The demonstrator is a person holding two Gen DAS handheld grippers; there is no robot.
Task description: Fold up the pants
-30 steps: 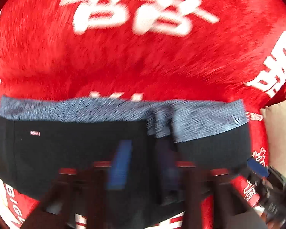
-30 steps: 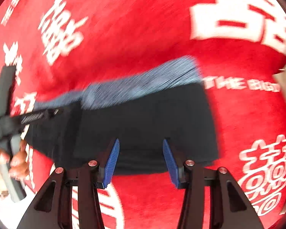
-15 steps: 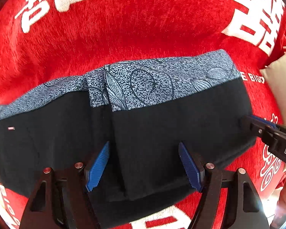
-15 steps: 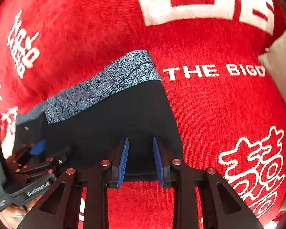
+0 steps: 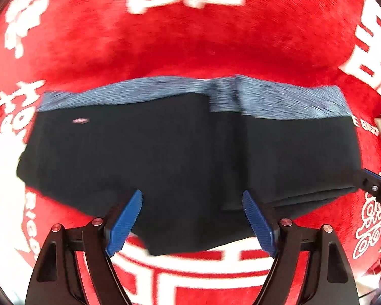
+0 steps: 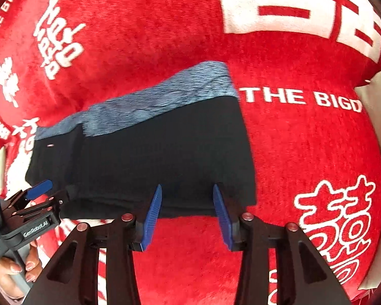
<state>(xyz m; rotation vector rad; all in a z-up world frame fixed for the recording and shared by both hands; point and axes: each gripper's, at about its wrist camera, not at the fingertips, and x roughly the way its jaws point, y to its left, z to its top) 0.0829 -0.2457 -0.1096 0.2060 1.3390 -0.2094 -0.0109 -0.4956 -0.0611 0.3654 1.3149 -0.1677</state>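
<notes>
Covering everything, a red blanket (image 5: 190, 38) with white characters; pants (image 5: 165, 152) folded.

light: bright, even, daylight-like; no single source can be told
shadows: faint, soft, only a thin dark rim under the pants (image 5: 165, 157) edge
glare: white print on the red cloth (image 5: 190, 45) blows out, worst at the left edge of the left view
blur: left view smeared sideways, waistband pattern streaked into lines; right view milder, "THE BIGD" lettering readable
sharpest: blue pads (image 6: 152, 216) and black fingers, close to each lens
distortion: strong fisheye bulge, straight edges bow, dark corners
colour: red saturated, black fabric shows almost no detail
</notes>
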